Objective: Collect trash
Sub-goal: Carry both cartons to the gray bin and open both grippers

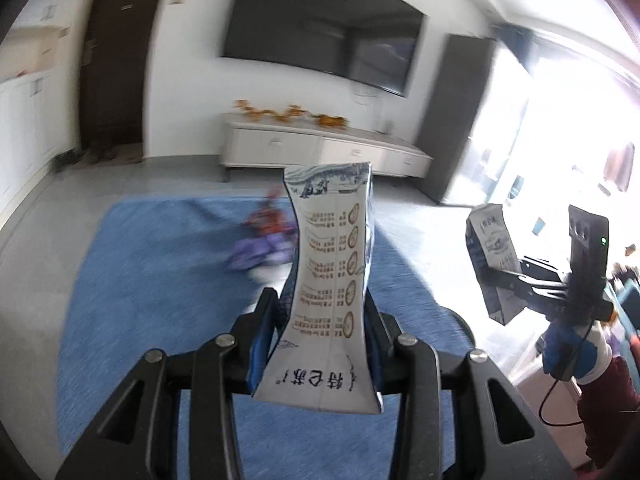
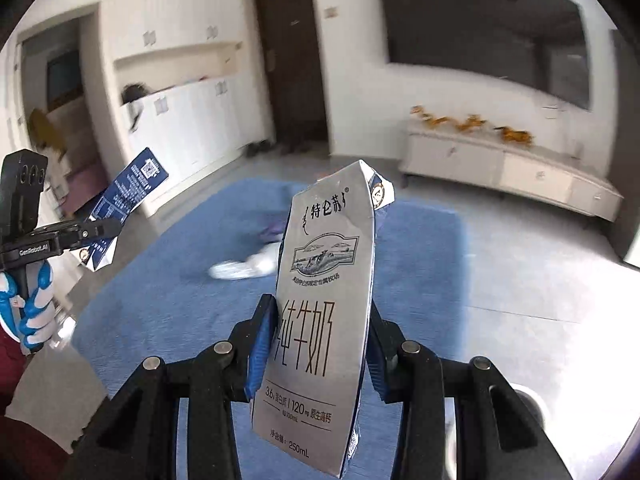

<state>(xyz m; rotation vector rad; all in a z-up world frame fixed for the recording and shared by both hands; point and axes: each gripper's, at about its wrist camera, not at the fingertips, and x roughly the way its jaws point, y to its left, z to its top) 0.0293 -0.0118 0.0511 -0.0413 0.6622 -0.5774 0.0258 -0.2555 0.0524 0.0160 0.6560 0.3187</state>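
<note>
The left gripper [image 1: 322, 312] is squeezed tight on a bent milk carton [image 1: 330, 280], held up over the blue rug [image 1: 160, 280]. The right gripper [image 2: 322, 320] pinches a second carton [image 2: 324, 312] the same way, high over the rug's near edge. A blurry trash pile [image 1: 266, 240] lies mid-rug, with bare grey floor [image 2: 520, 264] all around.

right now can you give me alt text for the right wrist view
The right gripper pinches a silver milk carton upright over a blue rug. At far left, the left gripper holds a second carton; blurred trash lies on the rug.
</note>
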